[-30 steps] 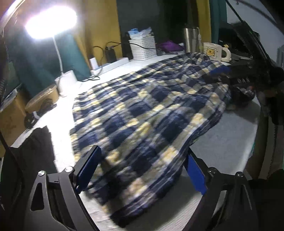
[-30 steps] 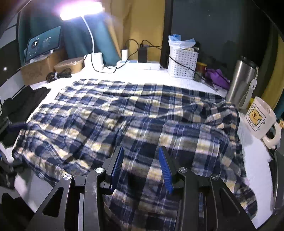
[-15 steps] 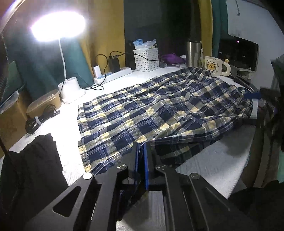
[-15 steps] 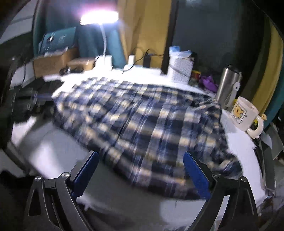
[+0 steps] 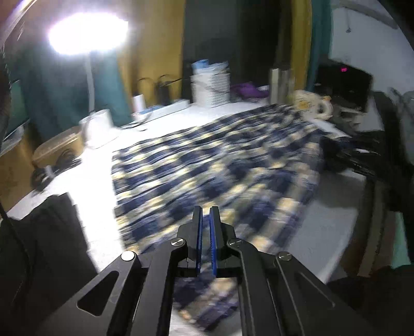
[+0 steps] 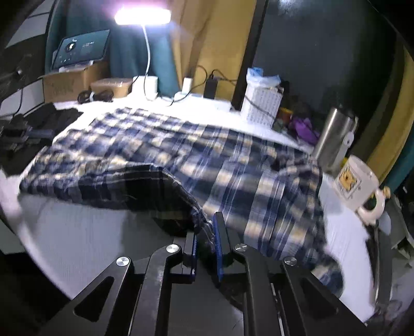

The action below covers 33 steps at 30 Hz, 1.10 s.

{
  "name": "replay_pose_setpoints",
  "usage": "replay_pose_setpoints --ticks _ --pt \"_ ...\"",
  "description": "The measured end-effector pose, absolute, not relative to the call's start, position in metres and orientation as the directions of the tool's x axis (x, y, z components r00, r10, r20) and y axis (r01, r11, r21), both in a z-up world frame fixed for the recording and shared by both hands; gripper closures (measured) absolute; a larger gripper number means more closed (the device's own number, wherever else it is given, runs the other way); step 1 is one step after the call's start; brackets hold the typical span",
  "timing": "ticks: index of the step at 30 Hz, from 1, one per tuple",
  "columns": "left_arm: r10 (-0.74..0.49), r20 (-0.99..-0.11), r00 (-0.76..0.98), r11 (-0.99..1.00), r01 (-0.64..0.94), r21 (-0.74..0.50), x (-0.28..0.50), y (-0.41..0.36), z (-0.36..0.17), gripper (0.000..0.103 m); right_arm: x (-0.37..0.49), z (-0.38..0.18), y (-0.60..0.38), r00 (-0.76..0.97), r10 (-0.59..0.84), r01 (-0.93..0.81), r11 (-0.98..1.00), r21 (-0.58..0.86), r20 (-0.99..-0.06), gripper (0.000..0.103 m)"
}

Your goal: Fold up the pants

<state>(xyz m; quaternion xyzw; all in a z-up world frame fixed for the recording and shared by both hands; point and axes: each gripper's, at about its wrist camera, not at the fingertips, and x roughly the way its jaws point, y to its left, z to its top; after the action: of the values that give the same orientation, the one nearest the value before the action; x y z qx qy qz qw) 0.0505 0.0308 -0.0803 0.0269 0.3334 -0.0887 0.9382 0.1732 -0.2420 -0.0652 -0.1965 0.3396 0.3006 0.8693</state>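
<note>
1. The blue, white and yellow plaid cotton pants (image 6: 181, 155) lie spread across the white desk (image 6: 77, 232), reaching from a black folded garment (image 6: 51, 121) at the far left to near the white cartoon mug (image 6: 357, 181) on the right.
2. The right gripper (image 6: 207, 240) has its blue-padded jaws closing on the near hem of the pants; half a second ago they stood wide apart with no cloth between them. A dark fold of fabric now rises from the desk into the narrow gap, pinched between the pads.
3. The left gripper (image 5: 205, 227) is nearly closed, only a slim slit between its blue pads, and plaid cloth runs under and between them at the near corner of the pants. A second ago these jaws were wide open over the fabric; half a second ago they had already come together.
4. The left view is more blurred than before, and the pants corner sits lifted slightly off the desk.
5. The lit white desk lamp (image 6: 142, 18), white lattice basket (image 6: 261, 106) and steel tumbler (image 6: 333, 139) stand unchanged along the back.
</note>
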Motion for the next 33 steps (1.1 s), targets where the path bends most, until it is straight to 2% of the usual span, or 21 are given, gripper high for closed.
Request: replay_pose_setpoints --ticks 1,2,3,4,5,8,13,15,18,20,21,22,24,26,33 --pt "-0.173 -0.622 0.763 0.976 0.215 -0.007 0.049 0.022 -0.078 0.092 0.178 -0.062 -0.241 0.591 0.389 -0.653 0.745 -0.135 -0.707 0.092" --pt "-0.192 -0.611 0.768 0.969 0.245 0.004 0.047 0.012 -0.076 0.065 0.184 -0.058 -0.240 0.591 0.390 -0.648 0.750 -0.129 -0.706 0.092" --pt "-0.201 -0.604 0.771 0.965 0.261 0.012 0.046 0.007 -0.076 0.023 0.189 -0.054 -0.240 0.591 0.392 -0.645 0.754 -0.122 -0.705 0.092" --pt "-0.207 -0.591 0.779 0.961 0.275 0.025 0.044 -0.001 -0.077 0.011 0.193 -0.050 -0.241 0.591 0.395 -0.641 0.759 -0.112 -0.703 0.092" --pt "-0.206 -0.581 0.787 0.960 0.279 0.038 0.043 -0.007 -0.078 0.006 0.196 -0.045 -0.241 0.590 0.401 -0.637 0.764 -0.099 -0.700 0.092" --pt "-0.203 -0.602 0.773 0.945 0.314 0.084 0.045 -0.027 -0.088 0.006 0.198 -0.034 -0.240 0.596 0.415 -0.634 0.769 -0.086 -0.688 0.092" --pt "-0.032 -0.636 0.771 0.950 0.221 0.221 0.060 -0.034 -0.108 0.007 0.192 -0.022 -0.240 0.601 0.431 -0.640 0.764 -0.082 -0.672 0.092" --pt "-0.002 -0.643 0.766 0.951 0.199 0.235 0.062 -0.028 -0.111 0.019 0.191 -0.019 -0.243 0.602 0.437 -0.638 0.766 -0.073 -0.668 0.092" --pt "-0.005 -0.633 0.774 0.966 0.167 0.197 0.060 -0.013 -0.107 0.031 0.189 -0.015 -0.248 0.600 0.452 -0.638 0.768 -0.054 -0.659 0.092" --pt "0.001 -0.624 0.782 0.973 0.142 0.179 0.059 -0.005 -0.102 0.051 0.188 -0.013 -0.249 0.605 0.455 -0.636 0.770 -0.053 -0.653 0.092" --pt "0.005 -0.618 0.786 0.976 0.131 0.175 0.059 -0.003 -0.101 0.057 0.187 -0.013 -0.250 0.606 0.457 -0.635 0.771 -0.051 -0.652 0.092" --pt "0.008 -0.611 0.792 0.980 0.116 0.163 0.057 0.002 -0.097 0.059 0.187 -0.013 -0.251 0.607 0.459 -0.635 0.771 -0.049 -0.649 0.092" --pt "0.004 -0.595 0.804 0.985 0.100 0.143 0.055 0.008 -0.091 0.073 0.186 -0.012 -0.251 0.606 0.464 -0.637 0.770 -0.044 -0.646 0.092" --pt "0.029 -0.581 0.814 0.983 0.082 0.164 0.055 0.010 -0.088 0.079 0.185 -0.011 -0.251 0.604 0.474 -0.640 0.767 -0.036 -0.641 0.092" --pt "0.074 -0.630 0.773 0.980 0.061 0.191 0.073 0.011 -0.104 0.078 0.179 -0.008 -0.248 0.602 0.501 -0.651 0.758 -0.019 -0.622 0.092"
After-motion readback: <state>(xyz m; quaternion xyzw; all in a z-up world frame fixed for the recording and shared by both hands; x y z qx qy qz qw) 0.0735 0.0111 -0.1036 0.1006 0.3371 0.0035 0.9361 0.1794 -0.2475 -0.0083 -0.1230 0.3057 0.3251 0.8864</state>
